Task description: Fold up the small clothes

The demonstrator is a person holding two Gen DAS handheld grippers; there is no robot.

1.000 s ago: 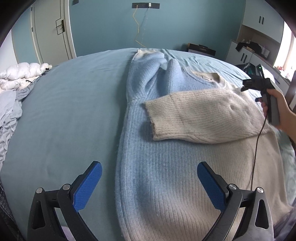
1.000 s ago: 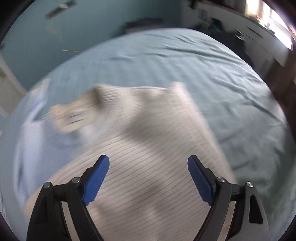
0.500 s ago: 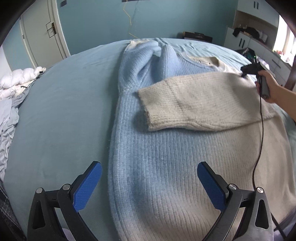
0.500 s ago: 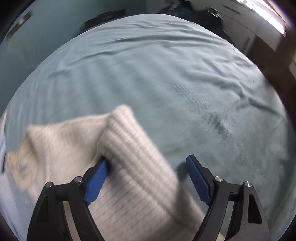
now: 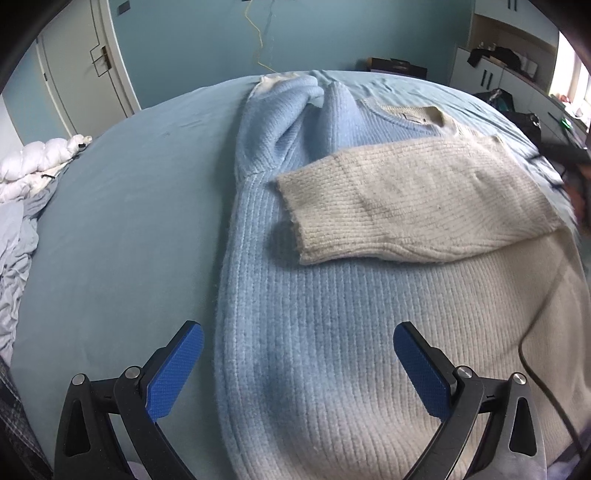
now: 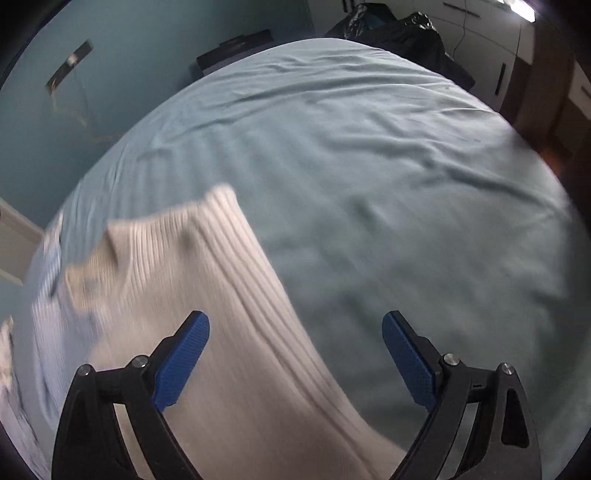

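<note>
Lying flat on the bed (image 5: 122,206), the blue-and-cream ribbed sweater (image 5: 314,332) has its cream sleeve (image 5: 413,206) folded across its chest; left tongs (image 5: 297,363) spread, right tongs (image 6: 295,354) opening, neither pinching anything

Teal wall (image 5: 295,33), white door (image 5: 74,74), blue-sheeted bed (image 6: 369,166), white cabinets (image 5: 517,77).

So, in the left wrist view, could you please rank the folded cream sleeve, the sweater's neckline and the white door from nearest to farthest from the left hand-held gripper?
From the left hand-held gripper:
1. Cream sleeve, lying across the sweater's middle.
2. Neckline, at the far end, right of centre.
3. White door, beyond the bed, far left.
</note>
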